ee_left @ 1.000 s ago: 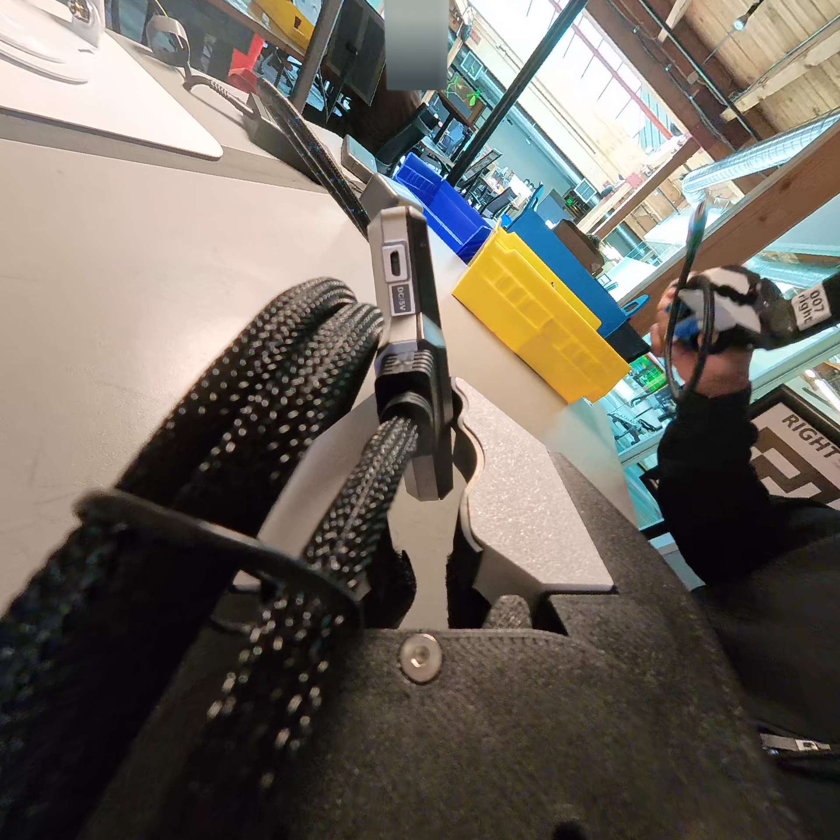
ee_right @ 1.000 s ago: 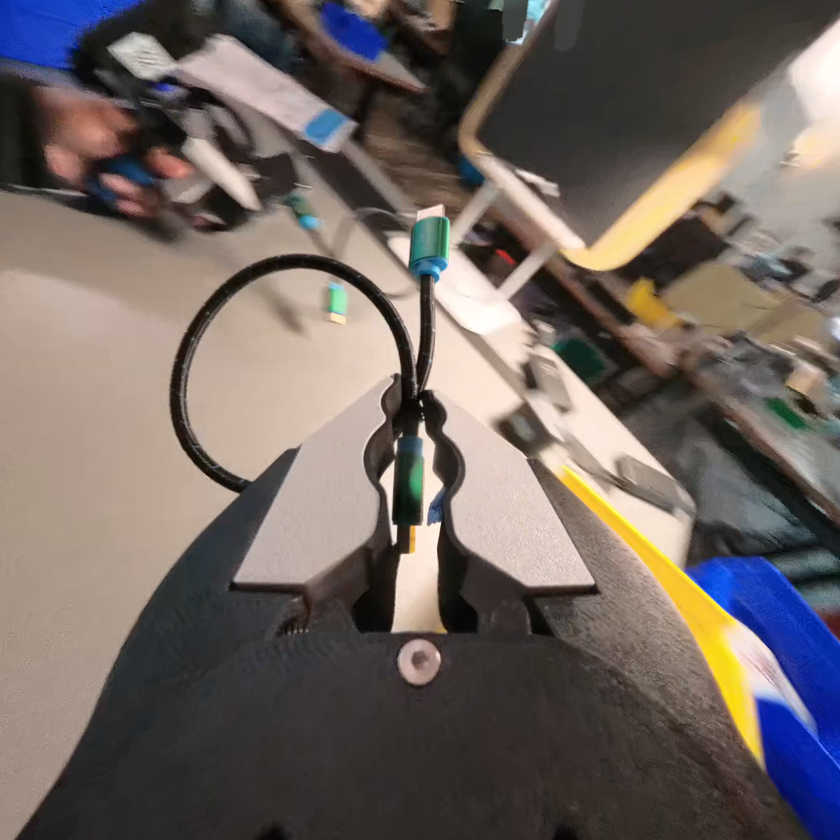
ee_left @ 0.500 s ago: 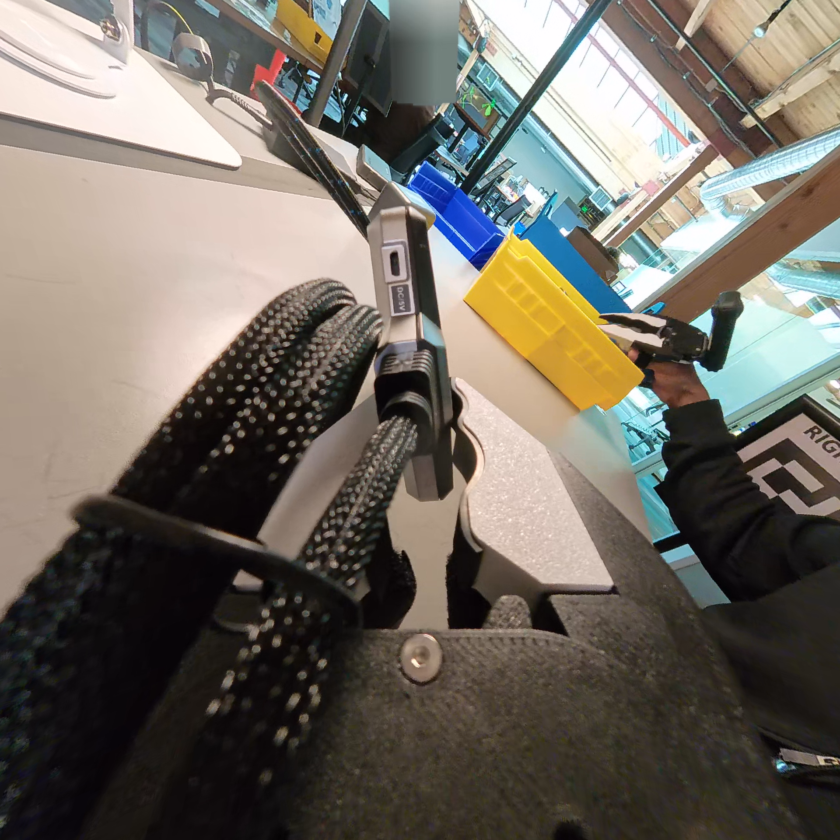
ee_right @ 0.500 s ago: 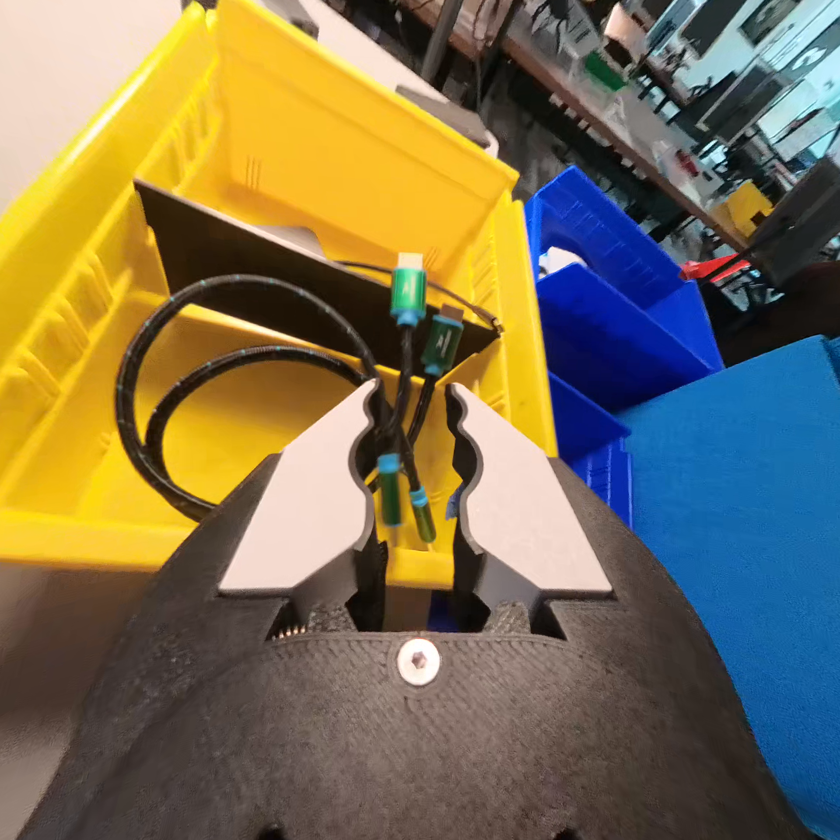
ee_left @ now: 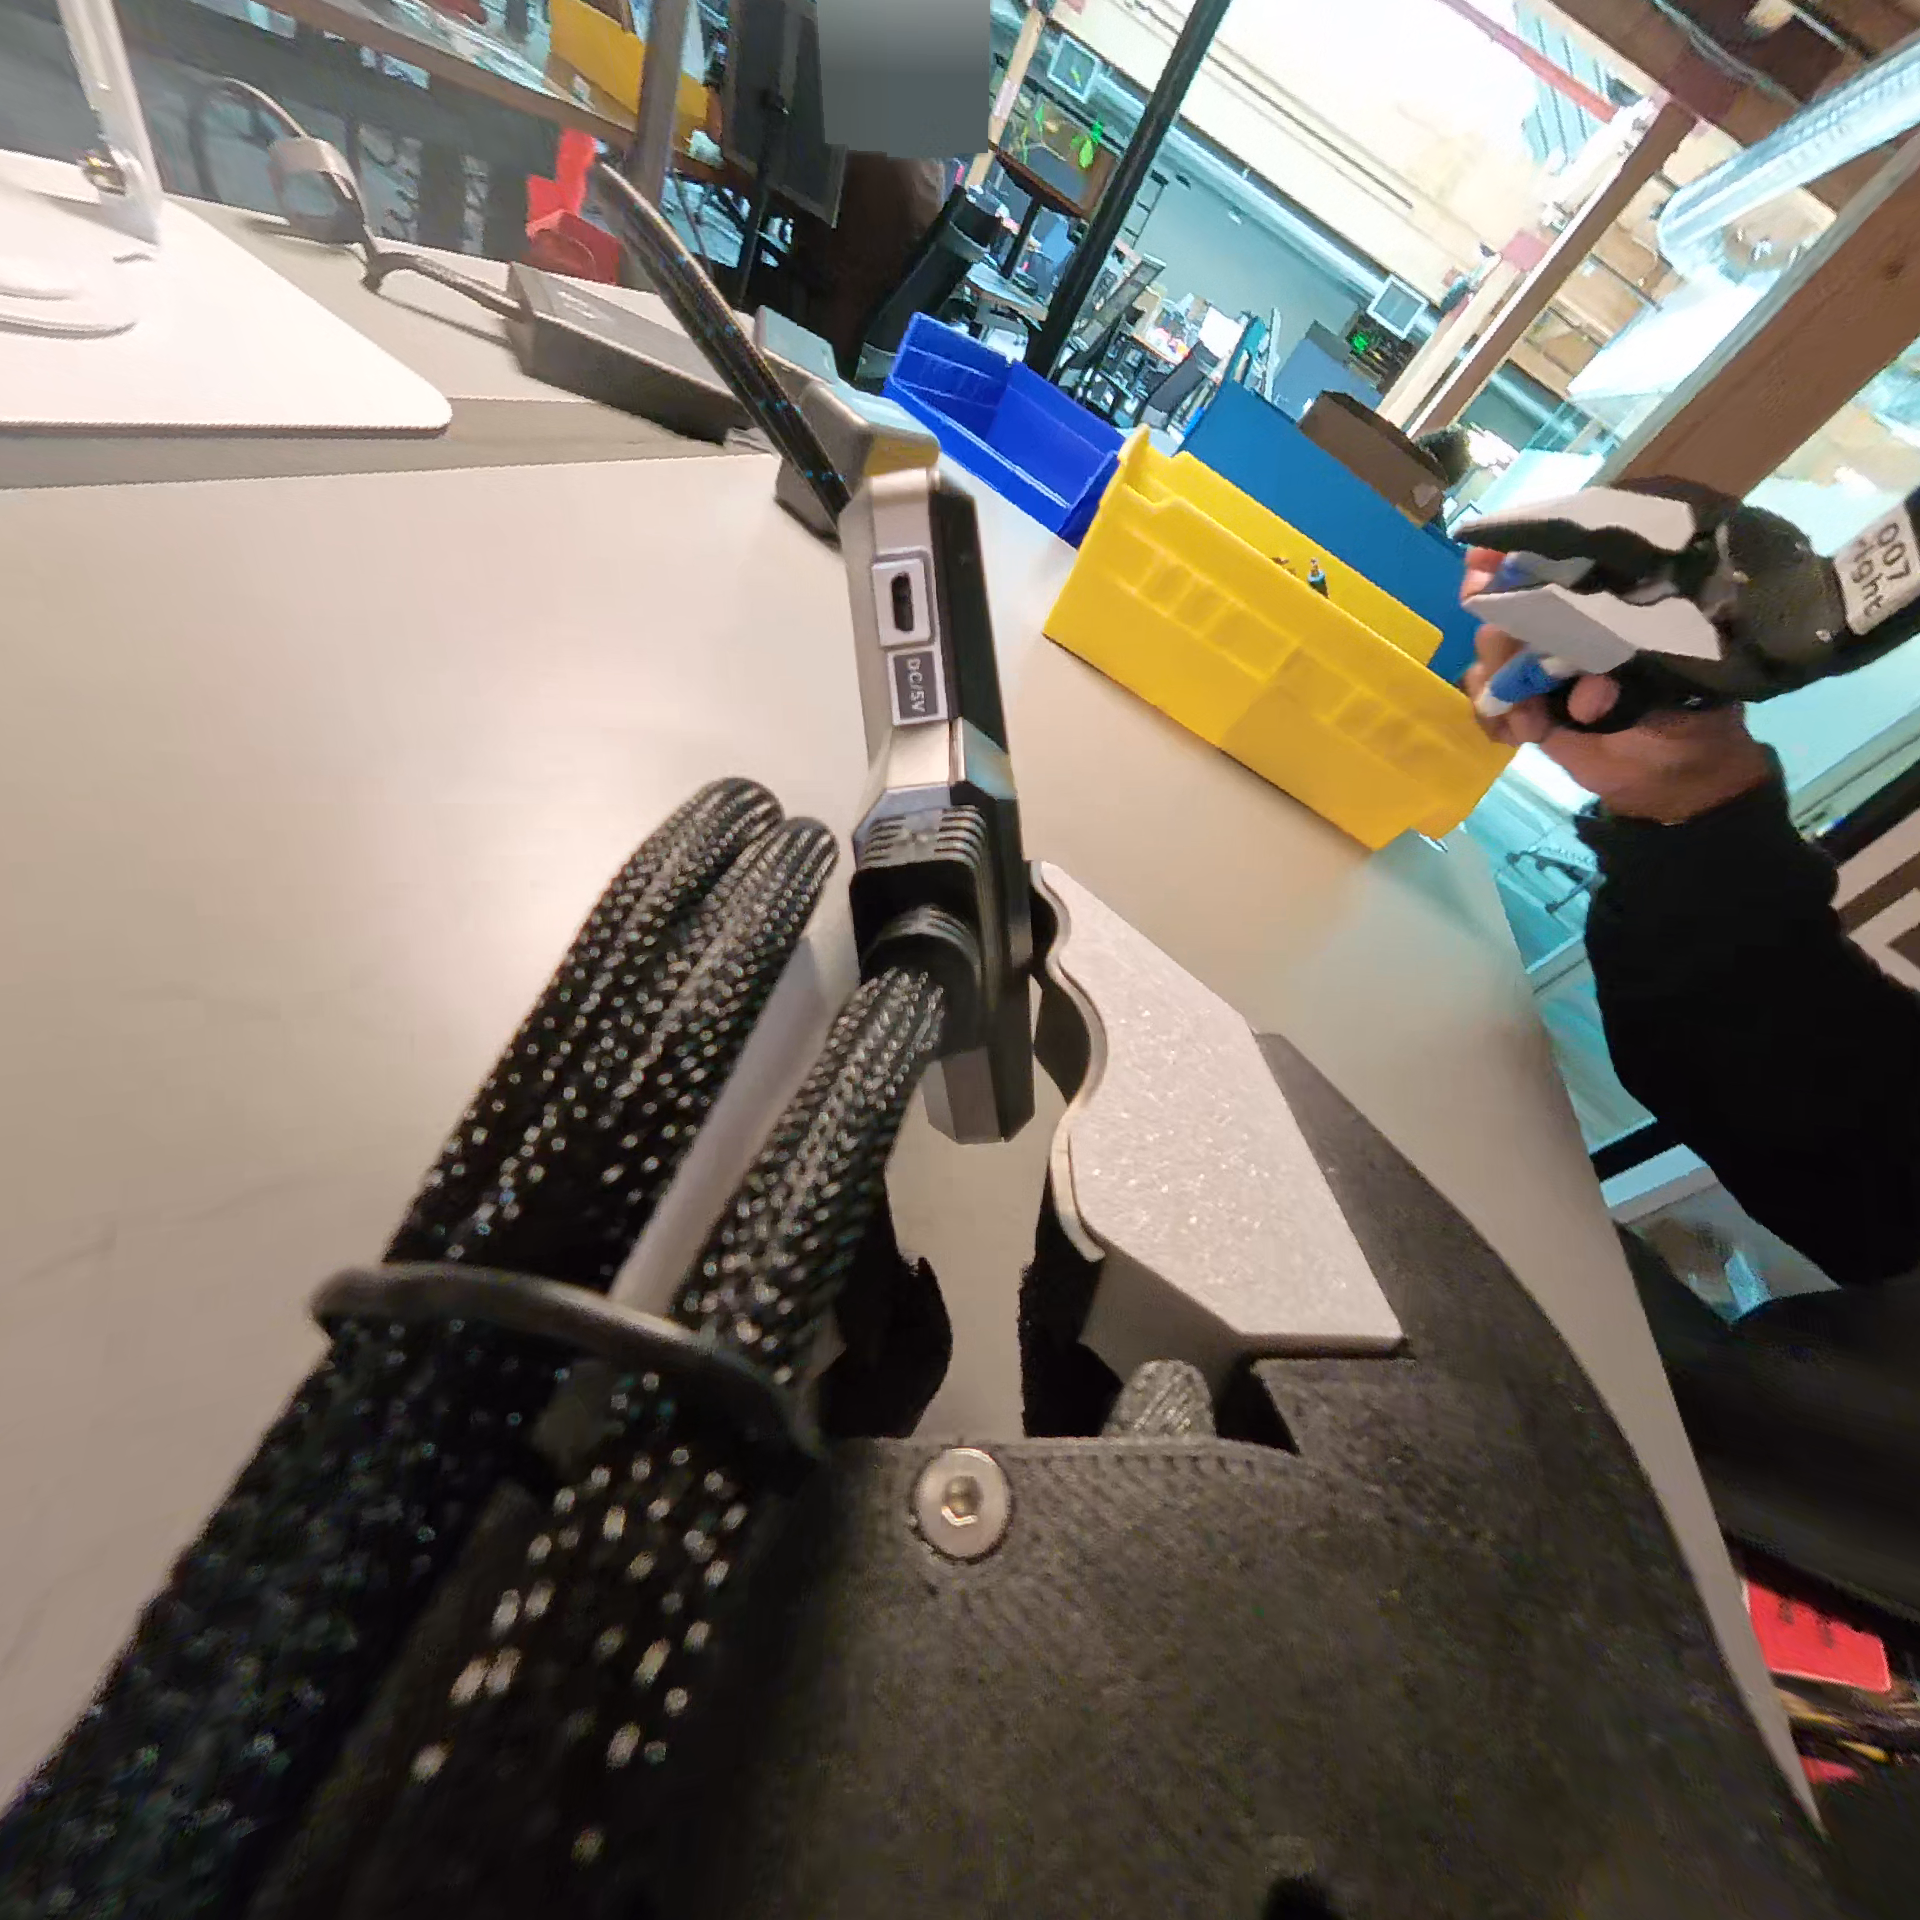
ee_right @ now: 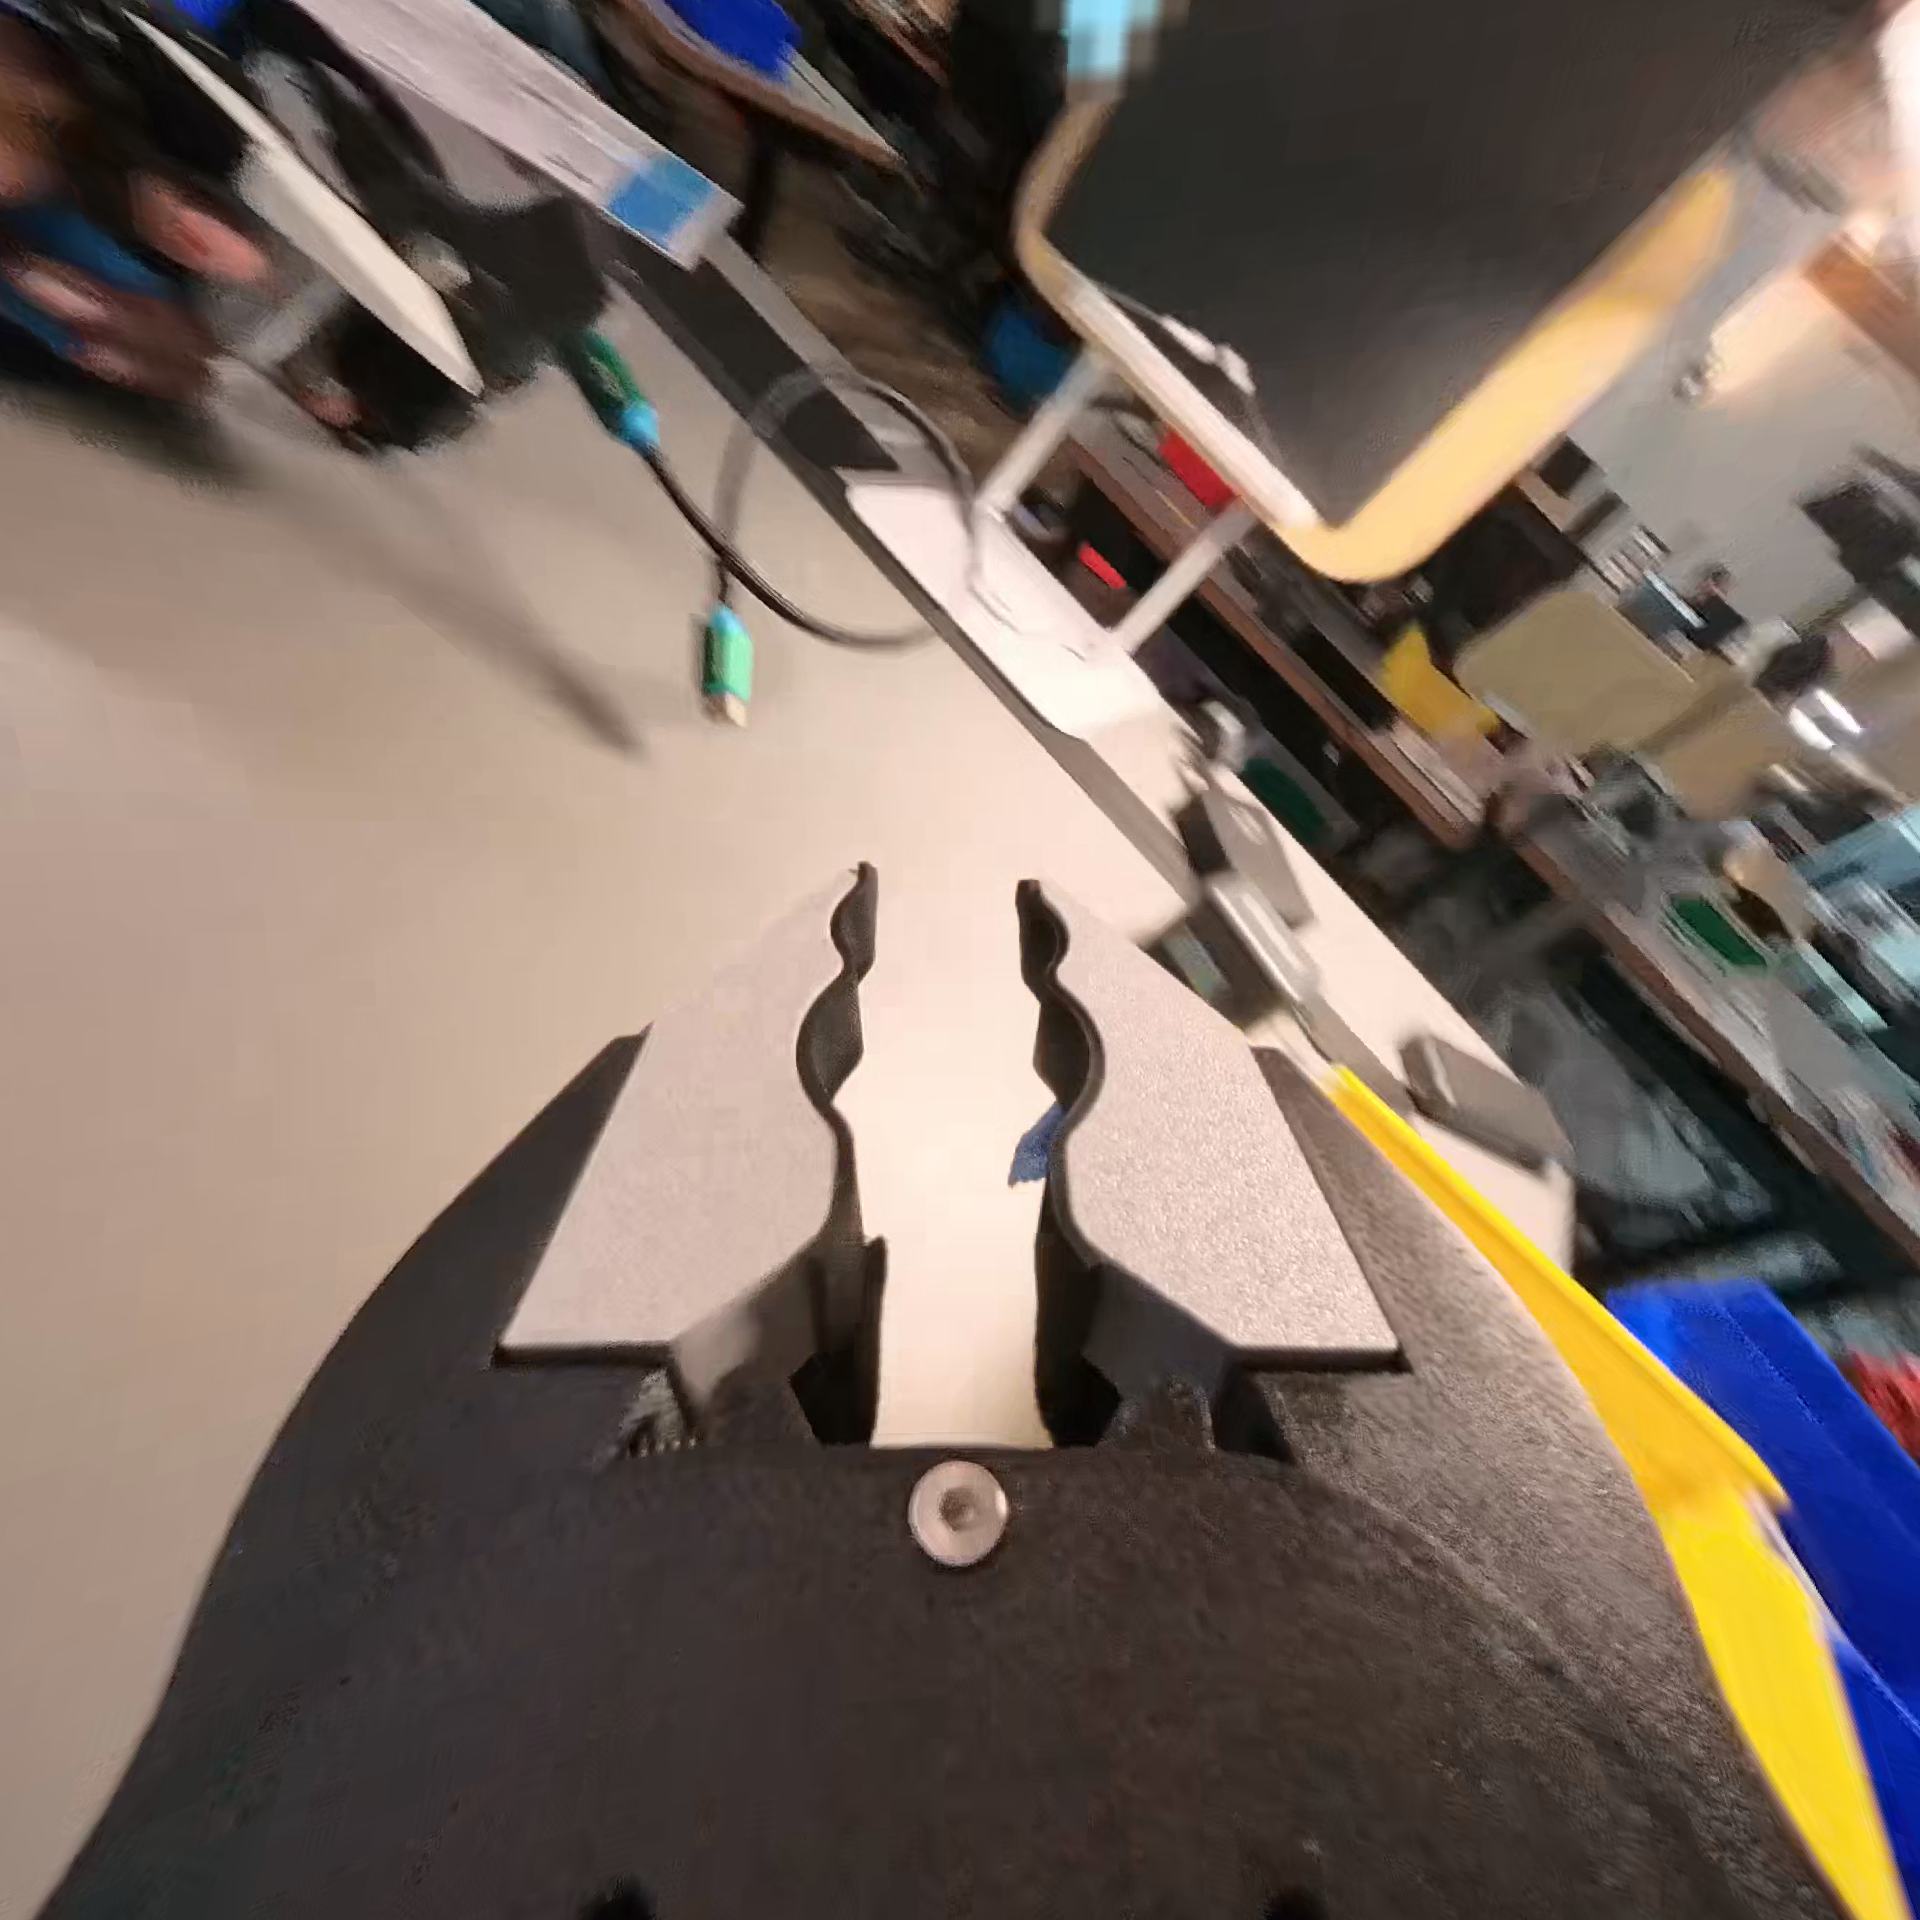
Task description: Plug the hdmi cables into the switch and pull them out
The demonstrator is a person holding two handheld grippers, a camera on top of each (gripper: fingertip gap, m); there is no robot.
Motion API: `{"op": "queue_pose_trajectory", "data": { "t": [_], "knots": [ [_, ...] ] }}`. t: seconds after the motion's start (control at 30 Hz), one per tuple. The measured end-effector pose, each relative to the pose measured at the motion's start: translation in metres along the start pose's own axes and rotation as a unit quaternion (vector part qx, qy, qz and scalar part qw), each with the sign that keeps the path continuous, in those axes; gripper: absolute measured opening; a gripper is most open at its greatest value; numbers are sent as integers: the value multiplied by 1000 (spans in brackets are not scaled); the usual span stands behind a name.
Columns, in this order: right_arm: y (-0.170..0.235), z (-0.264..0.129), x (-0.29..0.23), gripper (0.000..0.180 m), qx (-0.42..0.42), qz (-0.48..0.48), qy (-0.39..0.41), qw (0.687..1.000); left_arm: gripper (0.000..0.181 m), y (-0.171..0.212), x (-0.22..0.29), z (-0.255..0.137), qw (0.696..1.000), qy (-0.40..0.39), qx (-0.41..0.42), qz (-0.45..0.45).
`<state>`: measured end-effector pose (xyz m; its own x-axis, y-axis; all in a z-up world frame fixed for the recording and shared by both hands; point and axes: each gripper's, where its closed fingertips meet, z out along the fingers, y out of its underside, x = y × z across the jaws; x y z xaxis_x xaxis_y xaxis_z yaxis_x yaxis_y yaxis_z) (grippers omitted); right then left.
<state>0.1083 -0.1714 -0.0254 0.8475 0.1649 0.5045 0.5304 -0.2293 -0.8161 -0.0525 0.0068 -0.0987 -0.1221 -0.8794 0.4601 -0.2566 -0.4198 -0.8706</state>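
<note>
So the left claw (ee_left: 977, 997) is clamped on the switch (ee_left: 925, 727), a slim grey box standing on its thin edge and sticking out forward past the claw tips, small side port facing the camera. A thick black braided hdmi cable (ee_left: 821, 1122) is plugged into the near end of the switch, right at the claw tips, and its bundled loops (ee_left: 582, 1091) hang off to the left of the claw, cinched with a black strap (ee_left: 561, 1340). Another dark cable (ee_left: 717, 332) comes off the far end of the switch and runs away across the grey desk (ee_left: 416, 727).

Ahead and to the right of the left claw sits a yellow bin (ee_left: 1268, 644) with blue bins (ee_left: 987, 416) just behind it. The right claw (ee_left: 1538, 582) shows up beyond the yellow bin, held up off the desk in a hand (ee_left: 1621, 727).

From its own camera the right claw (ee_right: 945, 894) is spread apart with nothing in it (that view is pretty motion-blurred). Well ahead of it and slightly left, a thin black cable with green plugs (ee_right: 724, 665) lies loose on the desk (ee_right: 312, 831). The yellow bin's rim (ee_right: 1558, 1351) runs along the claw's right side, with a blue bin (ee_right: 1818, 1403) just past it.
</note>
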Motion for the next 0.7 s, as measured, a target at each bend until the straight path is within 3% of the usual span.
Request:
{"op": "queue_pose_trajectory", "data": {
  "t": [0.23, 0.37, 0.43, 0.47, 0.6, 0.7],
  "knots": [
    [-56, 128, -84, 30, 81, -109, -74, 988, 24, 3, 15, 4, 999, 26, -10, 20],
    [-50, 177, -102, 35, 37, -216, -60, 974, 25, 8, 24, 4, 997, 67, -27, 11],
    [-48, 185, -103, 28, 40, -223, -39, 973, 26, 7, 29, 4, 996, 90, -24, 1],
    [-49, 185, -102, 14, 50, -215, -29, 975, 25, 8, 28, 3, 995, 92, -26, -3],
    [-51, 173, -101, 11, 76, -229, 5, 970, 23, 10, 34, 4, 992, 123, -31, -24],
    [-52, 168, -98, 10, 82, -230, 23, 970, 31, 3, 39, 7, 990, 135, -1, -49]
  ]
}}
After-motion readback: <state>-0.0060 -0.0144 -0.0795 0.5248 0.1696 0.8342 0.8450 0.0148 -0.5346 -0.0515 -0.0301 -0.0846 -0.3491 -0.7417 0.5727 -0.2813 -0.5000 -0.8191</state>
